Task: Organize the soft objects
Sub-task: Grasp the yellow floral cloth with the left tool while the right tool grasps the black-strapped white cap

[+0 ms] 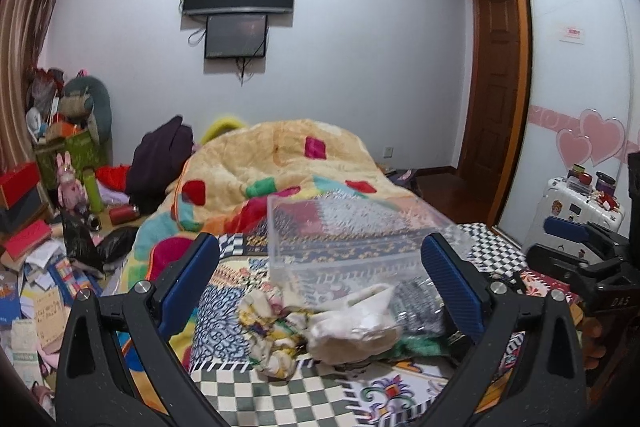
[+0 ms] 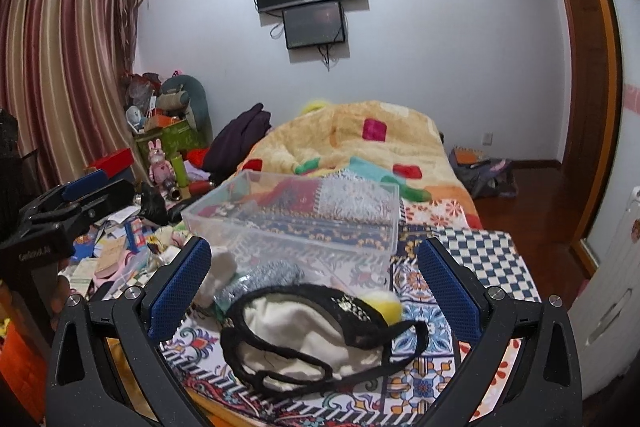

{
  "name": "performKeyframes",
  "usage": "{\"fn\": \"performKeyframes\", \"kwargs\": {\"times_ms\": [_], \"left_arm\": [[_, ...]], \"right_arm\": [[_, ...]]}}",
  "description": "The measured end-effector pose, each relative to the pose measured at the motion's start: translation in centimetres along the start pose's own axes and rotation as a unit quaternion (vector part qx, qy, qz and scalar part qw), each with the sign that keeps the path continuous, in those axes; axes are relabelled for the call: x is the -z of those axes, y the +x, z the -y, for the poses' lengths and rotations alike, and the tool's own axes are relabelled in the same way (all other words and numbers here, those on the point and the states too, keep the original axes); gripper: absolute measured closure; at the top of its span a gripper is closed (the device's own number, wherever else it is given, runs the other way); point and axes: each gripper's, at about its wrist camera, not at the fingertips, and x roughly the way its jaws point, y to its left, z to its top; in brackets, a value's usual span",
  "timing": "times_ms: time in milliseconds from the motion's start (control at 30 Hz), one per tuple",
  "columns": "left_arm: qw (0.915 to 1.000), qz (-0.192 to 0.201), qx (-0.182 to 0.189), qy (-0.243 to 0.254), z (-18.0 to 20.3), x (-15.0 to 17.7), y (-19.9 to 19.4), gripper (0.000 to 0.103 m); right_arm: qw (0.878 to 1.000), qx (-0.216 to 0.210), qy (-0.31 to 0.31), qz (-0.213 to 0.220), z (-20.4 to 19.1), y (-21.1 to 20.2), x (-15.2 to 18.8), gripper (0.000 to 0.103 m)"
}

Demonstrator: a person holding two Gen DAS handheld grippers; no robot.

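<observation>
Bed (image 1: 248, 399) bears soft pile (image 1: 320, 327) between left fingers (image 1: 192, 279), right fingers (image 2: 444, 279), both wide, empty.

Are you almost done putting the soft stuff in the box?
Not yet. The clear box looks empty. Both grippers, left and right, are open and holding nothing. The black lace piece, cream cloth and floral cloth still lie on the bed.

Left gripper (image 1: 320, 283) is holding its jaws spread wide, blue pads (image 1: 188, 279) facing inward, nothing clamped. Right gripper (image 2: 316, 287) is likewise standing wide apart, empty, pointing forward alongside the left.
</observation>
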Motion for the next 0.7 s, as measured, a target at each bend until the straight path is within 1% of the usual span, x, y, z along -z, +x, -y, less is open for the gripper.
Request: {"fn": "performKeyframes", "kwargs": {"times_ms": [33,100,267,333,467,533,567,633,667,700], "left_arm": [[1.0000,-0.005,-0.006,-0.002,-0.5,0.2,0.3,0.005],[0.9996,-0.023,-0.014,-0.006,-1.4,0.6,1.2,0.016],[0.9977,-0.055,-0.033,-0.019,-3.2,2.1,3.2,0.021],[0.9968,-0.067,-0.034,-0.027,-4.0,2.6,3.8,0.027],[0.9937,-0.095,-0.032,-0.051,-5.6,3.5,5.3,0.031],[0.9921,-0.107,-0.031,-0.057,-6.1,3.9,6.0,0.035],[0.9912,-0.115,-0.030,-0.059,-6.3,4.2,6.4,0.036],[0.9895,-0.128,-0.031,-0.058,-6.3,4.7,7.0,0.039],[0.9886,-0.136,-0.030,-0.058,-6.3,5.0,7.4,0.041],[0.9880,-0.140,-0.029,-0.057,-6.3,5.2,7.6,0.048]], "right_arm": [[1.000,0.000,0.001,-0.005,0.2,0.1,0.2,0.000],[1.000,0.001,0.004,-0.017,0.5,0.2,0.7,0.003],[0.998,0.009,0.021,-0.051,1.6,1.1,2.0,0.008],[0.998,0.013,0.026,-0.060,2.1,1.3,2.3,0.012],[0.996,0.011,0.041,-0.084,3.3,2.4,2.5,0.020],[0.994,0.011,0.044,-0.097,3.5,2.8,2.8,0.030],[0.993,0.010,0.045,-0.107,3.6,3.1,3.0,0.032],[0.992,0.006,0.046,-0.119,3.9,3.7,3.5,0.042],[0.991,0.002,0.047,-0.126,3.9,3.9,3.7,0.044],[0.990,-0.001,0.048,-0.131,3.9,4.1,3.8,0.048]]}}
